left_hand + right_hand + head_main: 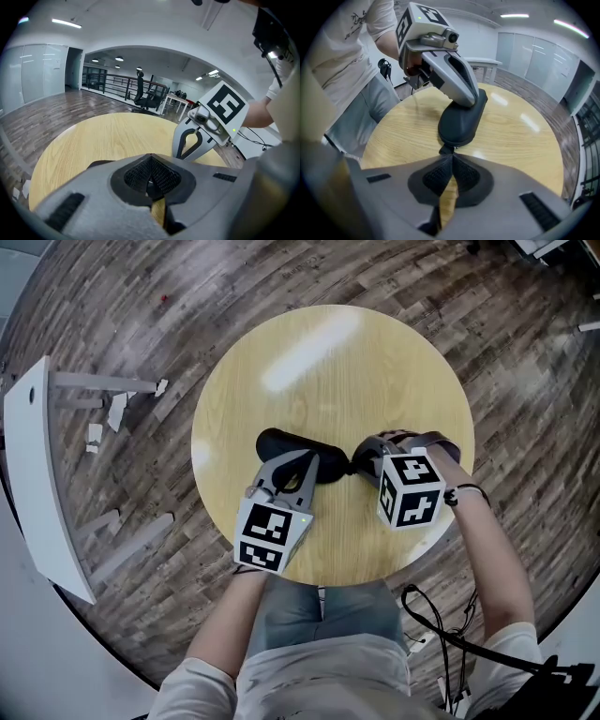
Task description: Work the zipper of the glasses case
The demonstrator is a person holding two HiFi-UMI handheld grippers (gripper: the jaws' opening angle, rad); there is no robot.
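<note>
The round pale-wood worktop [328, 362] has a fine straight grain and a soft sheen, and it stands on a dark, streaky plank floor [141, 296]. A black oval glasses case [281, 442] with a smooth, matte, gently domed shell lies a little nearer the person than the middle of the disc. Its long side runs left to right. A broad stretch of bare wood shows between the case and the far rim, while the near rim lies just behind both marker cubes.

The left hand-held gripper [305, 465] is made of grey moulded plastic with black ribbed pads. It slants down onto the top of the case near its left half. In the left gripper view its jaws [150, 180] are pressed together at the tips. A narrow slit of wood shows lower down between them and a dark sliver of the case [96, 164] lies at the left. From the right gripper view it appears as one closed wedge [471, 101] lying on the case's crown [459, 122].

The right hand-held gripper [361, 460] meets the case's right end, close to the worktop's right rim. Its ribbed pads [451, 159] are closed on the small black zipper pull [446, 149], which juts from the rounded end of the case, with yellow wood [520, 136] on both sides. The left gripper view shows this gripper [185, 150] planted upright on the wood [93, 136].

Beside the worktop, a white flat panel [37, 484] stands well off to the left on the floor. A black cable [441, 624] trails by the person's right arm.
</note>
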